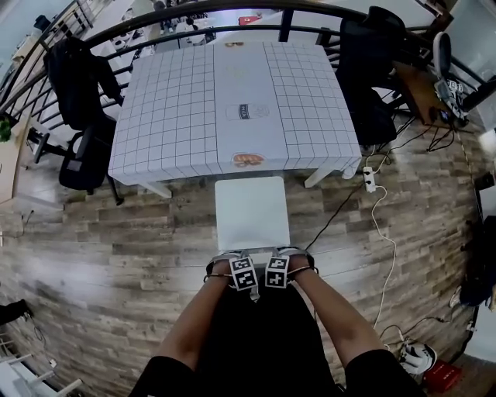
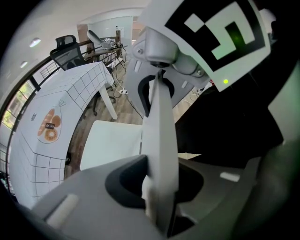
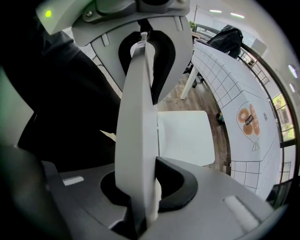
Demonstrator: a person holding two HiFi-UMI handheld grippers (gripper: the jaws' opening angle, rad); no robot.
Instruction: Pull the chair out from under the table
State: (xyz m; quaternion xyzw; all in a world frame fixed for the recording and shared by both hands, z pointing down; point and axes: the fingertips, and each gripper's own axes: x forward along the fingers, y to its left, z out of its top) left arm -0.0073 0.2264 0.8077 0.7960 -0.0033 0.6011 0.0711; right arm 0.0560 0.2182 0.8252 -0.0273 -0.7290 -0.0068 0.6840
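Observation:
The white chair [image 1: 251, 211] stands on the wood floor just in front of the table [image 1: 178, 116], its seat clear of the checked tablecloth's edge. Both grippers sit side by side on the top edge of its backrest. My left gripper [image 1: 239, 264] is shut on the backrest [image 2: 159, 136], which runs as a thin white plate between its jaws, with the seat [image 2: 112, 143] beyond. My right gripper [image 1: 280, 262] is shut on the same backrest [image 3: 138, 131], with the seat [image 3: 185, 136] and table [image 3: 239, 89] beyond. The person's body is close behind the chair.
Black office chairs stand at the table's left [image 1: 77, 116] and right [image 1: 372, 70]. A curved black railing [image 1: 194, 12] runs behind the table. A power strip [image 1: 370, 180] and white cables lie on the floor to the right.

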